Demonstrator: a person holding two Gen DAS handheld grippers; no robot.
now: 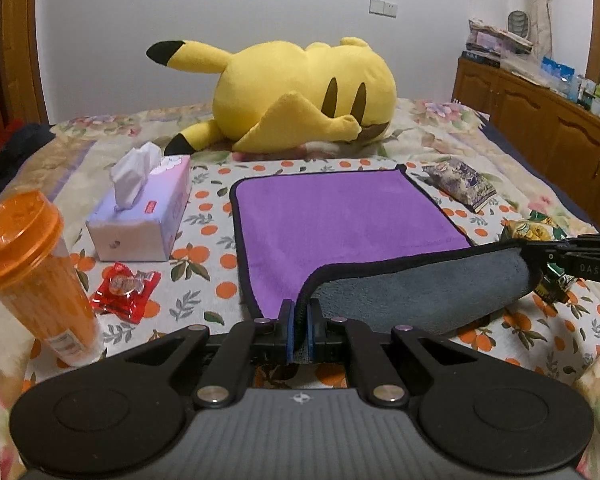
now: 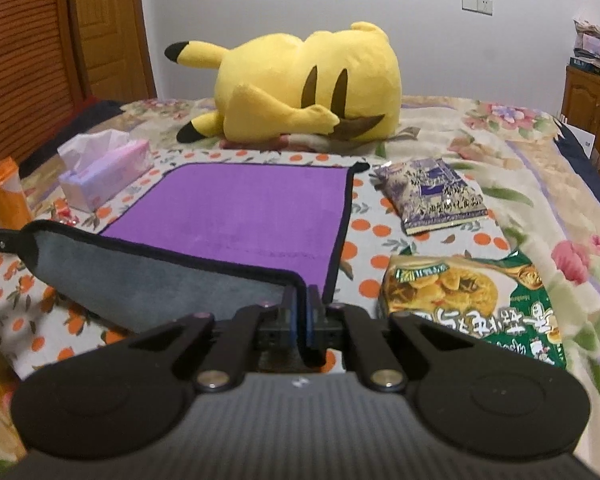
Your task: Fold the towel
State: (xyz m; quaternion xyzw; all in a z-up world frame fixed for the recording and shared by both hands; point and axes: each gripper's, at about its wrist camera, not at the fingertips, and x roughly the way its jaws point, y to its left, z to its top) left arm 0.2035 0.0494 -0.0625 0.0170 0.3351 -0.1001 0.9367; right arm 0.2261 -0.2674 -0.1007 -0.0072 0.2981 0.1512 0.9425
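A purple towel (image 1: 340,220) with a black hem and grey underside lies on the bed's orange-print cloth. Its near edge is lifted, so the grey side (image 1: 420,288) shows. My left gripper (image 1: 300,312) is shut on the near left corner. My right gripper (image 2: 300,300) is shut on the near right corner, and it also shows at the right edge of the left wrist view (image 1: 540,252). The towel (image 2: 240,208) hangs slack between the two grippers, its grey side (image 2: 148,280) facing me. The far half lies flat.
A yellow plush toy (image 1: 300,92) lies beyond the towel. A tissue box (image 1: 144,212), an orange jar (image 1: 32,272) and a red wrapper (image 1: 124,288) are to the left. A purple snack bag (image 2: 432,196) and a green noodle packet (image 2: 472,300) are to the right. A wooden cabinet (image 1: 552,128) stands far right.
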